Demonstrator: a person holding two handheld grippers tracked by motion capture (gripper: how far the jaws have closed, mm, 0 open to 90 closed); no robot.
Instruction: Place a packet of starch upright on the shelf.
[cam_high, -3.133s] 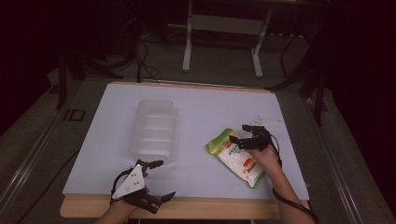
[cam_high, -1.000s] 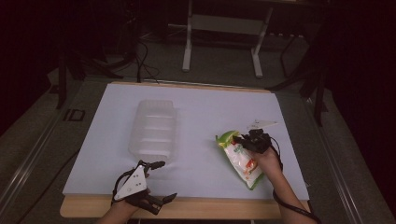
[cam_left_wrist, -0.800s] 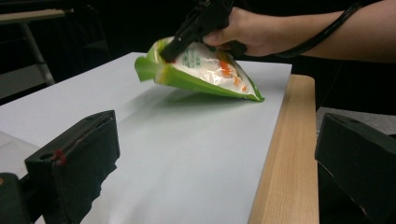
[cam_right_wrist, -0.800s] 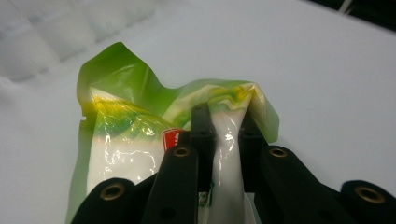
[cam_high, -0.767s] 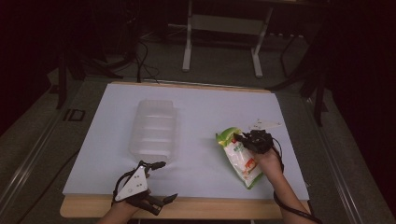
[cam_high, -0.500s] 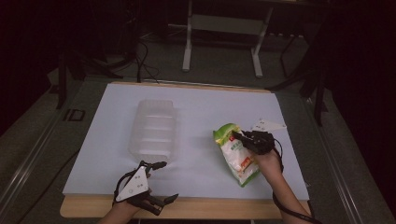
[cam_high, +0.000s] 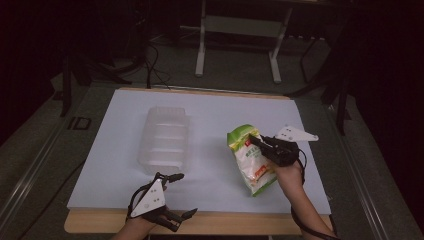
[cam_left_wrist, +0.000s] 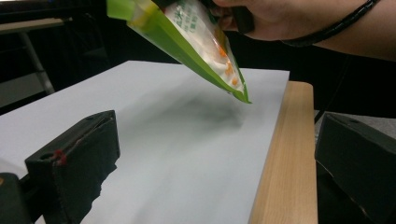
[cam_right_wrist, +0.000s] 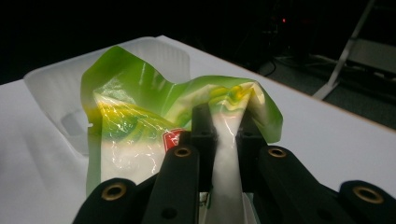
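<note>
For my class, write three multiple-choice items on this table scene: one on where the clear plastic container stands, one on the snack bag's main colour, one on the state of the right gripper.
1. Where does the clear container stand relative to the snack bag in the high view?
A. to its left
B. on top of it
C. under it

2. What colour is the bag's edge?
A. blue
B. green
C. black

3. What is the right gripper doing?
A. lying open on the table
B. gripping the container
C. pinching the bag

Answers: 1 A, the container stands apart on the white table. 2 B, green borders show. 3 C, its jaws close on a fold of the bag, lifted off the table.
</note>
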